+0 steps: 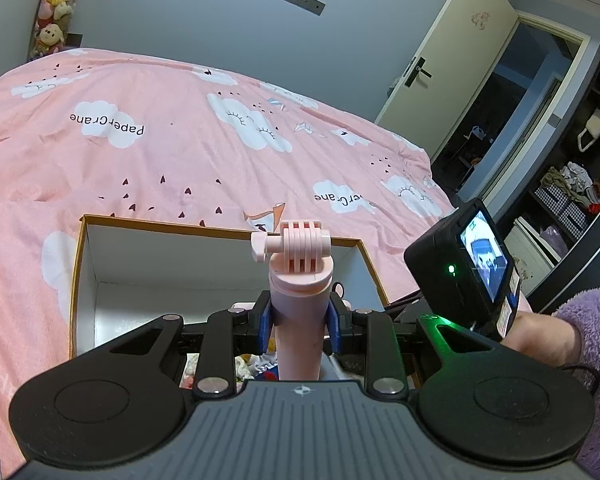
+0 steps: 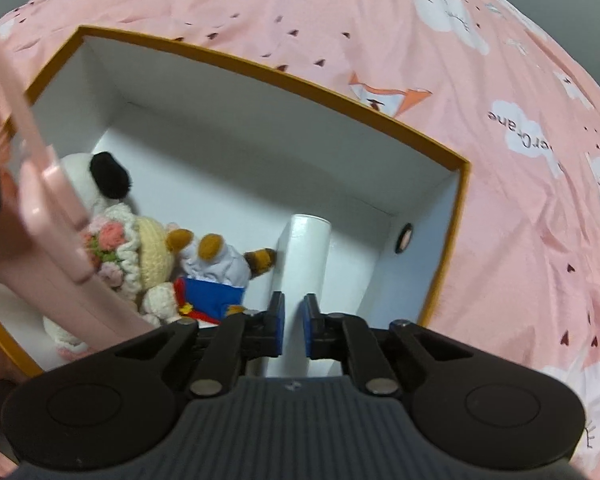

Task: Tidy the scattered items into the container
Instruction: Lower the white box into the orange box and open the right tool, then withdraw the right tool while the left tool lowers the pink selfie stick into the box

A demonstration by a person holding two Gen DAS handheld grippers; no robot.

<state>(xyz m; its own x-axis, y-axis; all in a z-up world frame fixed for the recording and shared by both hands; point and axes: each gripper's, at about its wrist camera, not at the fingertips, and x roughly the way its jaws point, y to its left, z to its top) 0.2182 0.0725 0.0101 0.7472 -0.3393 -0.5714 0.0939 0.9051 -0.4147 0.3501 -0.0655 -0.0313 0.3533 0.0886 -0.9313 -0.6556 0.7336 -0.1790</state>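
pink stick [image 1: 296, 320] upright, mount end up

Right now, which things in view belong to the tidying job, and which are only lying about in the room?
Belongs to the job:
- pink camera handle, held in the left gripper
- open box
- plush toys and white tube already inside it
- right gripper, above the tube

Just lying about:
- pink bedspread
- stuffed animals by the wall
- door
- shelf clutter

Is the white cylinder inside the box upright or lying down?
Lying down. The white cylinder rests lengthwise on the box floor, beside the plush toys, below the open right gripper.
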